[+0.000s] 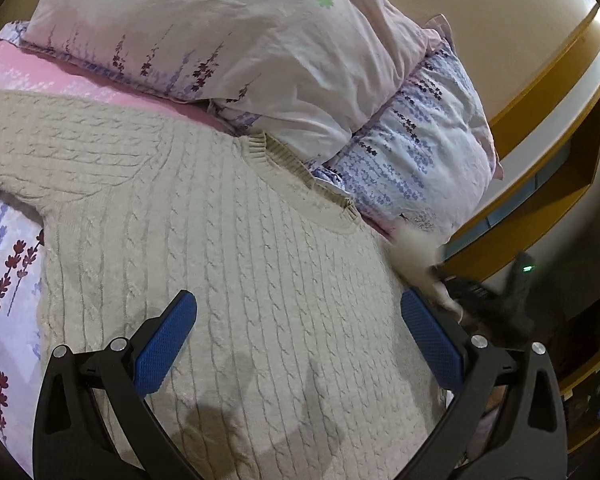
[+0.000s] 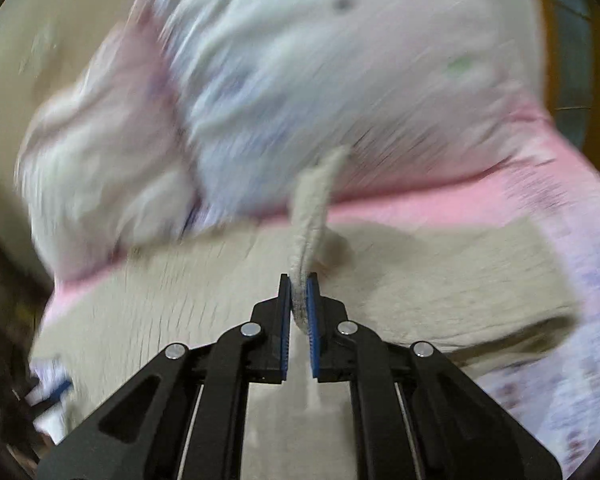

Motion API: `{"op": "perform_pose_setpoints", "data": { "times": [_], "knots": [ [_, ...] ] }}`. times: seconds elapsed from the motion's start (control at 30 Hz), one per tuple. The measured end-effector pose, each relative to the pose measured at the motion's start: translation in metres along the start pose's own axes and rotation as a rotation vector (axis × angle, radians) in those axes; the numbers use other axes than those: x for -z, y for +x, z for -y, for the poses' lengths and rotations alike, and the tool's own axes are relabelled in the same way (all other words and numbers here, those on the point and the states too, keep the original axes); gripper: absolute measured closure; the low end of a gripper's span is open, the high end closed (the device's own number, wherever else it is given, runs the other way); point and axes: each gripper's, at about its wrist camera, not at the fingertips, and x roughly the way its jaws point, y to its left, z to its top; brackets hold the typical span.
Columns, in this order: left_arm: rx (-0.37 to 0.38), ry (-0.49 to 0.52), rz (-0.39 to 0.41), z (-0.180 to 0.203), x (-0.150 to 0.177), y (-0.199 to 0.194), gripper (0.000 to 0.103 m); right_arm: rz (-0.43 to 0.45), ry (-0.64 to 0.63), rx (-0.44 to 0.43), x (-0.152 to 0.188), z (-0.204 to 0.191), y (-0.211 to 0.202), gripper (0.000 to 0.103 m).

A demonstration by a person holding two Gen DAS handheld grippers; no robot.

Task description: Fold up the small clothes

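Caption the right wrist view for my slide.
Right gripper shut on a strip of the beige sweater, lifting it above the bed.

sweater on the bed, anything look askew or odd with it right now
Mostly flat: the cable-knit sweater lies spread on the bed, one sleeve out to the side. The odd part is a strip of its knit pulled up off the body, pinched in the right claw. The left claw hovers open, holding nothing.
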Motion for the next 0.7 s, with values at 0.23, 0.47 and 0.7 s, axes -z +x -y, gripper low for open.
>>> {"op": "perform_pose_setpoints", "data": {
  "times": [0.23, 0.47, 0.7],
  "knots": [
    [0.069, -0.045, -0.030, 0.003, -0.012, 0.008, 0.002, -0.067, -0.027, -0.074, 0.026, -0.036, 0.021, 0.096],
    [0.161, -0.186, -0.127, 0.016, -0.027, 0.062, 0.017, -0.097, -0.085, -0.158, 0.033, -0.073, 0.021, 0.095],
    [0.100, -0.199, -0.183, 0.027, -0.021, 0.097, 0.017, -0.154, -0.127, -0.220, 0.052, -0.081, 0.012, 0.048]
  ]
}}
